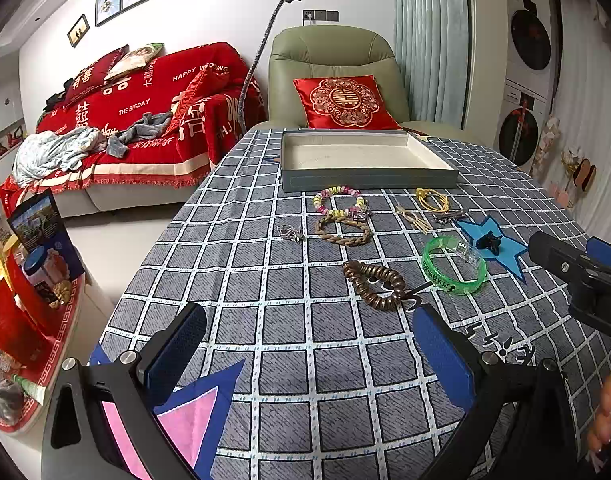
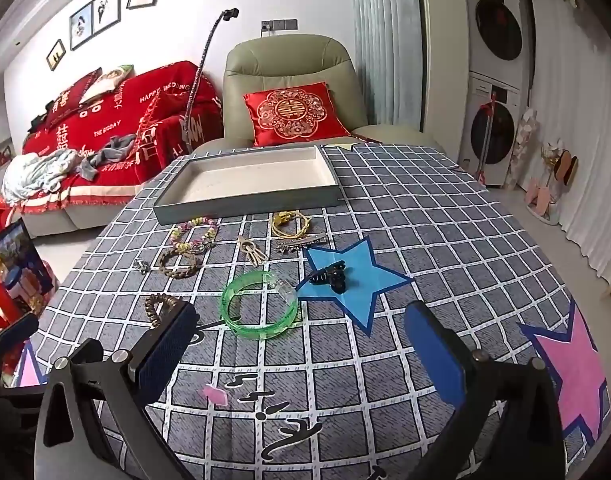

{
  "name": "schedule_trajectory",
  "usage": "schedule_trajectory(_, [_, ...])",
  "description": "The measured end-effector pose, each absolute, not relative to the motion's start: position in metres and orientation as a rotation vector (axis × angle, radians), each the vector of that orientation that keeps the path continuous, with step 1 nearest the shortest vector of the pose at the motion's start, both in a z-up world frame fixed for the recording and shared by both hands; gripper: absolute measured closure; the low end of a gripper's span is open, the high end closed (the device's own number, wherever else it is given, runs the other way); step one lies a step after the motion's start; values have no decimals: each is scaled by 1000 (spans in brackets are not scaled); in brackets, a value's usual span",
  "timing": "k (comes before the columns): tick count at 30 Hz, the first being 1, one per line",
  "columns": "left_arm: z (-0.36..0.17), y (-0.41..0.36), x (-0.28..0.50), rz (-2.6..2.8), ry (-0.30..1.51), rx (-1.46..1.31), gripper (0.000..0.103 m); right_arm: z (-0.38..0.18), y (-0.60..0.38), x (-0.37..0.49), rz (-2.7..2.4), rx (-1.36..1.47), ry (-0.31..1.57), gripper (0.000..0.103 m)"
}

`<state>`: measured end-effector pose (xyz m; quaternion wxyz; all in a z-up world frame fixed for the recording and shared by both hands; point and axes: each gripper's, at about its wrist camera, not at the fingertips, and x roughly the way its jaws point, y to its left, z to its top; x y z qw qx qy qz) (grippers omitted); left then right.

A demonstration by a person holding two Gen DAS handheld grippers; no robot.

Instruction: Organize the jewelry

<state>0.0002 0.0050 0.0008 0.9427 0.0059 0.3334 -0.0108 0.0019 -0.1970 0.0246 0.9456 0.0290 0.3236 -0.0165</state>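
Grey checked cloth covers our counter point(image 1: 265, 288), where the shallow tray point(image 1: 367, 186) sits at the far edge. Just before it the jewelry lies scattered: green bangle point(image 2: 259, 306), brown bead bracelet point(image 1: 375, 284), pastel bead bracelet point(image 1: 339, 200), black hair clip point(image 2: 331, 276) on a blue star. We hold the left claw point(image 1: 309, 354) and right claw point(image 2: 301, 354) spread, gripping nothing.

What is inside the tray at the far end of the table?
Nothing shows on the tray's pale floor in either view. Its near wall hides the strip of floor just behind it, so something small could lie there.
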Motion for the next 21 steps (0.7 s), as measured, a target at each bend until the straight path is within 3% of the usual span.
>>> schedule_trajectory(21, [1,5,-1,-17,681,6,0,27,-196,-1,-25,65,647,0])
